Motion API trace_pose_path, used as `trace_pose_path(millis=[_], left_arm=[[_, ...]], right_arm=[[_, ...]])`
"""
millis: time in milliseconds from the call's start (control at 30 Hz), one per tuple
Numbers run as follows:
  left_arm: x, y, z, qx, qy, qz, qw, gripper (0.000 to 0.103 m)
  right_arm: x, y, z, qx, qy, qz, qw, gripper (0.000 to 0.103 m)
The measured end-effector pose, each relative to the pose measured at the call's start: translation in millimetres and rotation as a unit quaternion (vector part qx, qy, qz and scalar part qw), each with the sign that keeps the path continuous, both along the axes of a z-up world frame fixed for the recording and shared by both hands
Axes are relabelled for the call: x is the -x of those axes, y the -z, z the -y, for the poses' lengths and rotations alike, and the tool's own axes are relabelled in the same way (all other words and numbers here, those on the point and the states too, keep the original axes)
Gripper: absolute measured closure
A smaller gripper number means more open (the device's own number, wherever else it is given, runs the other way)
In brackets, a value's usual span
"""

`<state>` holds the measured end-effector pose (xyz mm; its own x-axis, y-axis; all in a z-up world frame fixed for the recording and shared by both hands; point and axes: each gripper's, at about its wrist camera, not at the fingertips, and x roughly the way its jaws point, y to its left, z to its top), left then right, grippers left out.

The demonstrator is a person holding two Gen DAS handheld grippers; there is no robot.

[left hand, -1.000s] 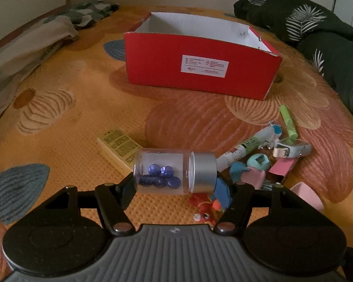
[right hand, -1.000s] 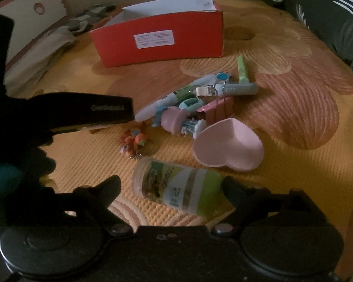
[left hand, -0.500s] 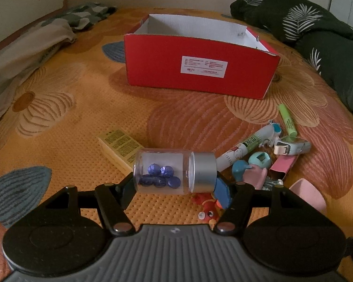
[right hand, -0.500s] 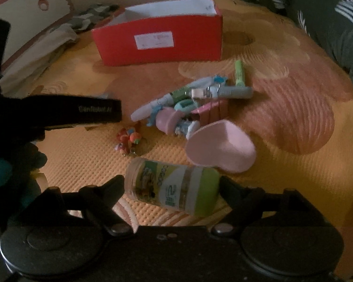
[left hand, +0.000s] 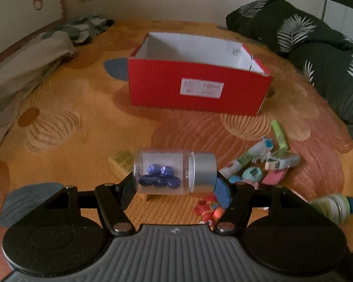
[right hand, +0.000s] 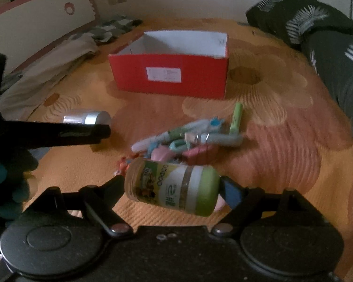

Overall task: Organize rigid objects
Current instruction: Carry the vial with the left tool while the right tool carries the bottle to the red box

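My left gripper [left hand: 175, 183] is shut on a clear jar [left hand: 174, 172] with a silver cap and blue beads inside, held on its side above the bedspread. My right gripper [right hand: 173, 189] is shut on a green-capped labelled bottle [right hand: 174, 189], also held sideways and lifted. The open red box [left hand: 198, 87] with a white inside stands ahead of both grippers; it also shows in the right wrist view [right hand: 170, 77]. The left gripper's arm [right hand: 51, 135] and the jar's silver cap [right hand: 87, 117] show at the left of the right wrist view.
A heap of small things [right hand: 190, 139] lies on the orange bedspread: pens, a green marker [left hand: 278, 134], a pink piece, a red charm [left hand: 208, 209]. A yellow carton [left hand: 122, 162] lies behind the jar. Dark pillows [left hand: 317, 47] lie at the right, a beige blanket [left hand: 18, 68] at the left.
My right gripper has closed on the green-capped bottle and lifted it off the bedspread. Both grippers have risen and tilted toward the red box, which now shows its inside.
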<state>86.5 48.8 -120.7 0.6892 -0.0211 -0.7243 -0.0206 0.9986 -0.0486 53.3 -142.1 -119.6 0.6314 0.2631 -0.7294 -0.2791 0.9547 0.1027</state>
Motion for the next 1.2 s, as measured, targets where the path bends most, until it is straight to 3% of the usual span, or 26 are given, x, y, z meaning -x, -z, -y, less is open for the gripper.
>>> trace_pose_path(millis=[333,633,800,933,1067,1200], left_arm=[[-27.2,-36.5,0.0,-0.019,0.02,0.026,0.9993,0.035],[-80.0,-63.5,-5.1,-0.036,0.04,0.041,0.9977,0.035],[-119.6,-69.0,-8.5,-0.054,0.04,0.046,0.9967,0.035],[-153.9,-67.6,-13.5,-0.041,0.028,0.035,0.9982,0.035],[-186.5,-62.0,-8.2,-0.063,0.029,0.035,0.997,0.035],[-218.3,-48.1,-8.1,-0.054,0.026,0.02,0.998,0.035]], right_arm=[[-53.1,-34.6,2.1,0.022,-0.032,0.038,0.999,0.017],[-122.5,-55.3,0.0,0.026,-0.031,0.072,0.997,0.017],[-165.8,-58.0,-12.4,0.059,-0.033,0.101,0.993,0.017],[-196.4,-50.9,-21.8,0.072,-0.032,0.101,0.992,0.017],[-220.0,-45.1,-31.7,0.078,-0.035,0.104,0.991,0.017],[-236.2,-36.8,-40.2,0.082,-0.031,0.104,0.991,0.017]])
